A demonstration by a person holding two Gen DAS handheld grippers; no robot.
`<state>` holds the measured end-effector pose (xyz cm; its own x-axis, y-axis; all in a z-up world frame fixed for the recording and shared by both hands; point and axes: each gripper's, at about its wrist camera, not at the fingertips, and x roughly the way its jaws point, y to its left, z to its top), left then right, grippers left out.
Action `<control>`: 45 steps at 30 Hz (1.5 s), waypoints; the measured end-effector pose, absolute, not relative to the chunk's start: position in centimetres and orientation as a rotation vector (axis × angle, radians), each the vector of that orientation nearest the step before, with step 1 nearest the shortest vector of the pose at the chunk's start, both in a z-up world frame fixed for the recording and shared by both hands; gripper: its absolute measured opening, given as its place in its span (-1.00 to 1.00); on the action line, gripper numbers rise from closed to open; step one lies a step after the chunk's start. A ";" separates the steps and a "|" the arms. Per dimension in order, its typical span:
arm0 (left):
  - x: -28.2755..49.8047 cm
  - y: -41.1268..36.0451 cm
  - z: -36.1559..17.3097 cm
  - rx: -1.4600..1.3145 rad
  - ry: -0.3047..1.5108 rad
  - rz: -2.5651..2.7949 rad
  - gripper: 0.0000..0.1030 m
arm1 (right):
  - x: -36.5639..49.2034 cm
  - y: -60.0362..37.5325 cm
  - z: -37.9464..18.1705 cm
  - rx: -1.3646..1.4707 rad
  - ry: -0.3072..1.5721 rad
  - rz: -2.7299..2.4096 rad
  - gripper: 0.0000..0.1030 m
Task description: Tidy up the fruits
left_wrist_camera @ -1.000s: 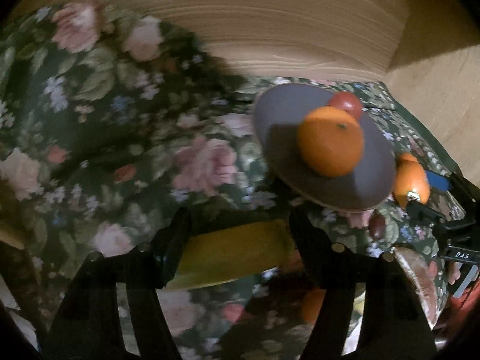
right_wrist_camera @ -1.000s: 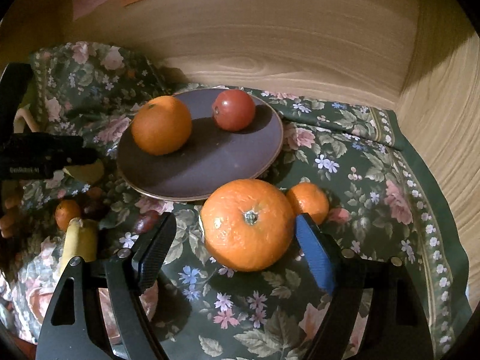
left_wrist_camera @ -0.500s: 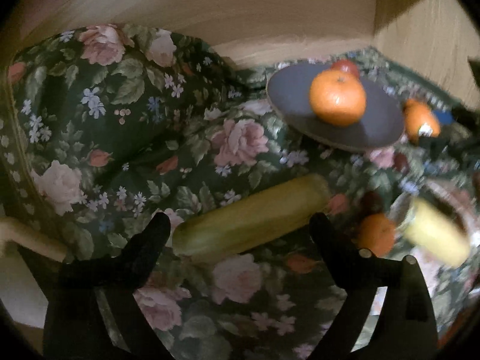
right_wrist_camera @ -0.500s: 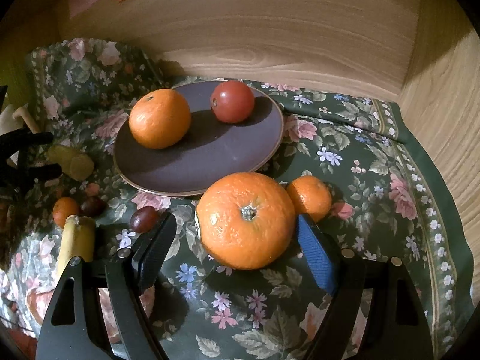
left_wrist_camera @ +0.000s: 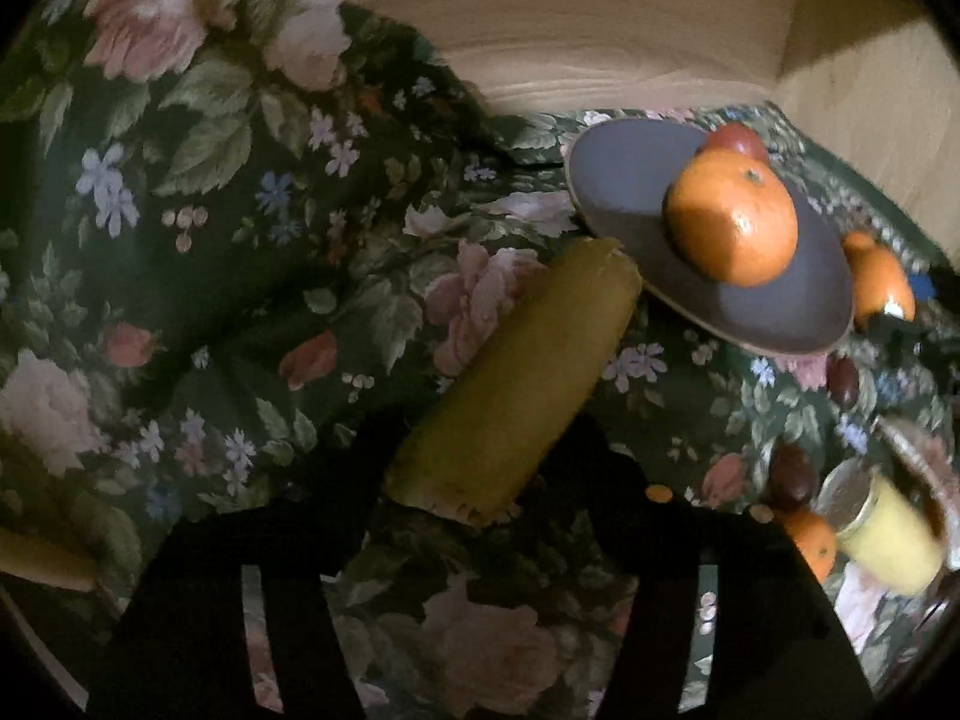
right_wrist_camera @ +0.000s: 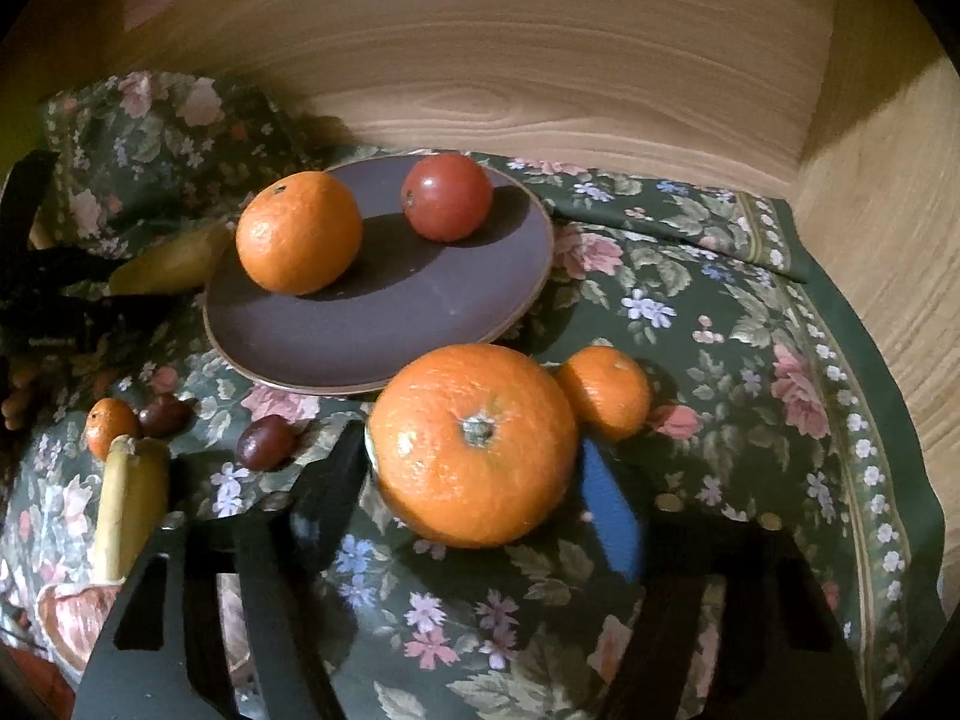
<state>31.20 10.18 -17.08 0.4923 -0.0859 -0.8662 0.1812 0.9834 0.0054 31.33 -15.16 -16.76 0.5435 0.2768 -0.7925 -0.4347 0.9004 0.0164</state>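
While my right tool (right_wrist_camera: 474,474) grips the big orange (right_wrist_camera: 474,444) between its two fingers, the fruit sits just in front of the dark plate (right_wrist_camera: 384,324) on the flowered cloth (right_wrist_camera: 720,360) that covers the counter. A smaller orange (right_wrist_camera: 606,390) touches its far right side. On the plate rest another orange (right_wrist_camera: 298,232) and a red fruit (right_wrist_camera: 447,196), apart from each other. Left of the plate lie two dark grapes (right_wrist_camera: 264,441), a tiny orange (right_wrist_camera: 110,425) and a yellow jar (right_wrist_camera: 129,504) on its side.

My left tool (left_wrist_camera: 480,462) is spread wide, its fingers on either side of the near end of a yellow-green banana (left_wrist_camera: 516,384); I cannot tell whether they touch it. The banana lies on the cloth (left_wrist_camera: 240,240), its far end close to the plate's (left_wrist_camera: 624,180) rim. Wooden walls (right_wrist_camera: 540,48) stand behind and to the right.
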 end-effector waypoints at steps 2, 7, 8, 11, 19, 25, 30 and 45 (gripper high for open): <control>30.6 9.8 -16.9 0.112 1.036 -0.149 0.10 | 31.1 -15.4 -16.7 -0.174 0.901 0.425 0.24; 27.7 9.1 -16.4 0.055 1.049 -0.191 -0.27 | 29.7 -15.5 -16.5 -0.175 0.887 0.439 0.24; 26.9 8.9 -16.2 0.056 1.046 -0.184 -0.28 | 29.3 -15.5 -16.4 -0.181 0.881 0.441 0.24; 24.7 8.1 -16.1 0.077 1.037 -0.167 -0.30 | 28.2 -15.8 -16.2 -0.188 0.867 0.445 0.24; 20.5 6.7 -15.4 0.116 1.076 -0.162 -0.31 | 25.9 -17.2 -16.0 -0.187 0.855 0.451 0.24; 22.5 7.0 -14.8 0.090 1.064 -0.172 -0.12 | 25.9 -17.6 -16.2 -0.154 0.853 0.450 0.24; 25.7 6.9 -16.3 0.097 1.095 -0.151 -0.12 | 26.0 -17.4 -16.2 -0.147 0.850 0.442 0.24; 27.8 6.7 -13.8 0.050 0.972 -0.161 -0.25 | 27.6 -16.4 -13.9 -0.149 0.785 0.441 0.23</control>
